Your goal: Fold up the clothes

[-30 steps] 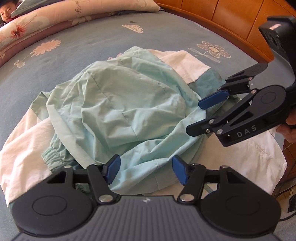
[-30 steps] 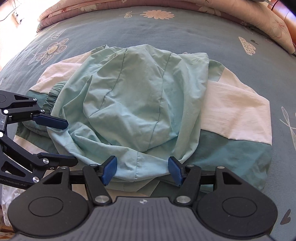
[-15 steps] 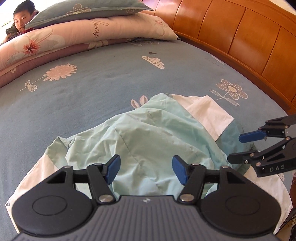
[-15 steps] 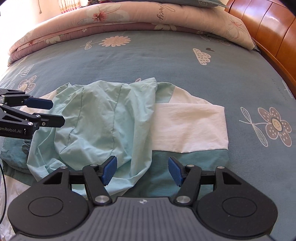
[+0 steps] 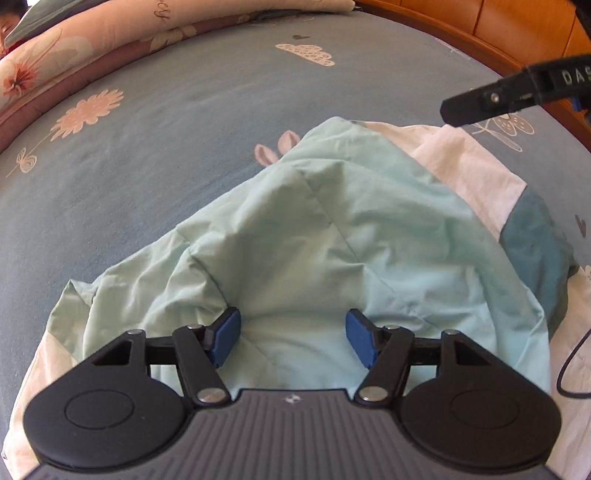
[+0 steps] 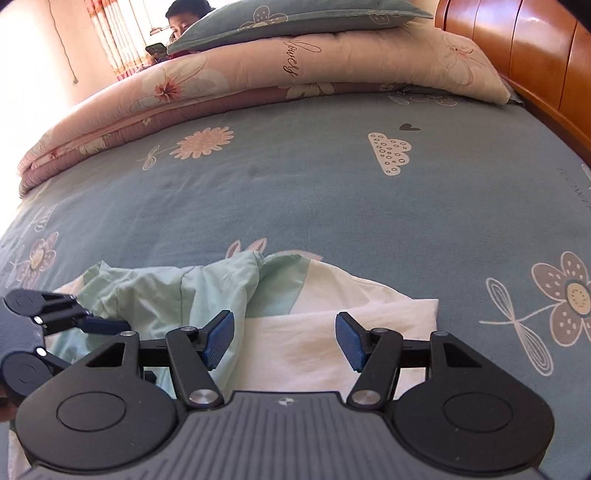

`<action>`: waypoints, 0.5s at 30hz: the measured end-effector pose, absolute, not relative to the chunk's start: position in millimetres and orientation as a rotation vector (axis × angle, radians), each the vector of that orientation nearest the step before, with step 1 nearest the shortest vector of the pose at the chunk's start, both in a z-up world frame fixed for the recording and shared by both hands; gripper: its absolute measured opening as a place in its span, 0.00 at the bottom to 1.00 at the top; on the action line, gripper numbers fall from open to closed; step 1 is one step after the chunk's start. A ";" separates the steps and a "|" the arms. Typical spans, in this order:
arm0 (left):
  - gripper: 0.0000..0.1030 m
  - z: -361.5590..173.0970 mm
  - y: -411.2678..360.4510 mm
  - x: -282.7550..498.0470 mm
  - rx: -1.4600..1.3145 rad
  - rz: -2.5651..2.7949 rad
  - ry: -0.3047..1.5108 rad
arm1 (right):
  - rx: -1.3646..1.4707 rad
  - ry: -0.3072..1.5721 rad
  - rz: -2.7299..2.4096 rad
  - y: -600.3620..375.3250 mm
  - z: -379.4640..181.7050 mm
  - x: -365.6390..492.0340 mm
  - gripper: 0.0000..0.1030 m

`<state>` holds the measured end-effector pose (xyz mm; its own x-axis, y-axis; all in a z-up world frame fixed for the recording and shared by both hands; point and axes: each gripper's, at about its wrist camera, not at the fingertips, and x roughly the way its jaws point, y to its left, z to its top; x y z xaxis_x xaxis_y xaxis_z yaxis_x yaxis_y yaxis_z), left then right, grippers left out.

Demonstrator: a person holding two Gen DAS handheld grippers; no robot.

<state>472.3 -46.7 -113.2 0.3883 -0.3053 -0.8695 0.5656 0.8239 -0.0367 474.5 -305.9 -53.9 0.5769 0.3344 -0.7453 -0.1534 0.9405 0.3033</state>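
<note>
A mint-green jacket [image 5: 332,236] with white [image 5: 469,173] and dark teal panels lies crumpled on the blue flowered bedsheet [image 5: 147,166]. My left gripper [image 5: 293,339] hovers open over the mint fabric near its front edge, with nothing pinched between the blue pads. My right gripper [image 6: 283,339] stands open above the jacket's white panel [image 6: 332,332], also holding nothing. One black finger [image 5: 480,101] of the right gripper shows at the upper right of the left wrist view. One of the left gripper's fingers [image 6: 105,326] shows at the left of the right wrist view.
A folded flowered quilt [image 6: 258,77] and a pillow [image 6: 295,18] lie along the far side of the bed. A wooden headboard [image 6: 535,48] runs on the right. A person [image 6: 184,14] with a phone sits behind the pillow. A black cable [image 5: 569,369] hangs at the right.
The right gripper has swung to the right, from the mint part to over the white panel, and tipped up toward the quilt. The left gripper has shifted across the mint fabric. Both stayed open.
</note>
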 end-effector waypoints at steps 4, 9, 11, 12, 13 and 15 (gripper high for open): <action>0.63 -115.4 -43.6 467.5 0.270 -0.551 1.026 | 0.579 1.021 0.429 -329.5 -81.8 530.7 0.64; 0.63 -114.6 -46.5 467.1 0.265 -0.530 1.037 | 0.904 1.156 0.429 -328.5 -134.4 577.8 0.65; 0.63 -113.6 -45.8 467.6 0.257 -0.530 1.043 | 1.003 1.213 0.431 -322.9 -154.5 595.8 0.65; 0.63 -113.0 -46.1 467.2 0.261 -0.531 1.042 | 1.046 1.238 0.453 -317.8 -162.7 604.8 0.65; 0.63 -112.5 -46.1 467.4 0.265 -0.533 1.040 | 1.056 1.232 0.441 -315.6 -165.8 610.8 0.63; 0.63 -111.5 -45.3 468.6 0.265 -0.537 1.039 | 1.057 1.217 0.422 -316.4 -168.4 617.0 0.60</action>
<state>468.6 -45.3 -111.5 0.3938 -0.2951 -0.8705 0.5394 0.8410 -0.0411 617.0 -316.4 -168.4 0.3452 0.7597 -0.5511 0.2559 0.4887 0.8341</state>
